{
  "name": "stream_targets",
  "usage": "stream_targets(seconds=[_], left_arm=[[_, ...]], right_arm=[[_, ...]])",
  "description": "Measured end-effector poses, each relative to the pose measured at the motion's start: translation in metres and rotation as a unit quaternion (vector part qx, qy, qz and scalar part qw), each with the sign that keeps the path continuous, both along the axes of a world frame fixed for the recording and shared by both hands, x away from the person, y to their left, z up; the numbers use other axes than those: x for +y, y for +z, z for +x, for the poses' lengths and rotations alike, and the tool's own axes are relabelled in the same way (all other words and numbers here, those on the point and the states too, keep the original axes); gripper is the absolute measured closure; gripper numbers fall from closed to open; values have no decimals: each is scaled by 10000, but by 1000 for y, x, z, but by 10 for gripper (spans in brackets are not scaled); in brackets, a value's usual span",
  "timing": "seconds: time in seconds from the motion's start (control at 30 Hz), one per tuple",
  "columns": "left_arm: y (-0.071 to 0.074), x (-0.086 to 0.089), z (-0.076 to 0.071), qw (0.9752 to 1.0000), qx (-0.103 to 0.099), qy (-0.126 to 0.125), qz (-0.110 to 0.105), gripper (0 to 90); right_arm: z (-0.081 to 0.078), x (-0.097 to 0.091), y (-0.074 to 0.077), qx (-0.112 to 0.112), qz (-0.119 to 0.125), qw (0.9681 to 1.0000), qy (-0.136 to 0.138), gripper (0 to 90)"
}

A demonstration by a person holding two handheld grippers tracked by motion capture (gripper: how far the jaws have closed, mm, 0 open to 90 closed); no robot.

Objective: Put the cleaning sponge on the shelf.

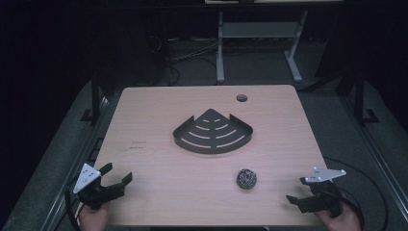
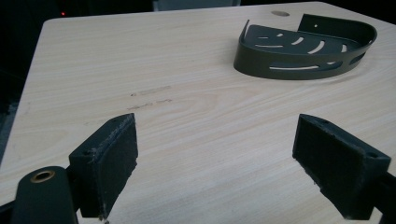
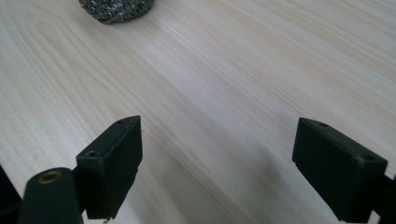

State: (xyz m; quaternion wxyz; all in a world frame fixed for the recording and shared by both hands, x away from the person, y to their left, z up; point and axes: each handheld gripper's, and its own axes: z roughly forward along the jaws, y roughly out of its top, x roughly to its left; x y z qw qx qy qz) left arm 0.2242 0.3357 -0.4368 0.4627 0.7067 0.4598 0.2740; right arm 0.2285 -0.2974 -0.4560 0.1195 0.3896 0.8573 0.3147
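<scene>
A black quarter-round slotted corner basket [image 1: 213, 133] lies near the middle of the light wood table [image 1: 159, 106]; the left gripper view has the basket [image 2: 303, 51] at upper right. A steel wool scrubber ball [image 1: 246, 179] rests in front of it, to the right; the right gripper view catches the scrubber [image 3: 116, 9] at its top edge. My left gripper [image 1: 115, 174] sits at the near left corner, open, with bare table between its pads [image 2: 109, 163]. My right gripper [image 1: 297, 188] is at the near right, open and empty, right of the scrubber.
A round cable hole [image 1: 241, 98] is in the table's far right part. Beyond the table stands a grey desk frame [image 1: 260, 38] with cables on the dark floor. A cable [image 1: 370, 192] loops off the right side.
</scene>
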Motion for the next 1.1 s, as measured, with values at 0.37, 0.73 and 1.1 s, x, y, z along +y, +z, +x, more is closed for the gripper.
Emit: stream_targets(seconds=[0.37,0.73,1.1], left_arm=[[0,3,-2,10000,-3,-7,-58,133],[0,-1,-2,10000,-21,-48,-24,133],[0,-1,-2,10000,-28,-84,-15,134]], right_arm=[[2,11,5,22,-108,9998,166,144],[11,29,20,61,-110,9985,530,143],[22,54,29,104,-303,9950,947,144]])
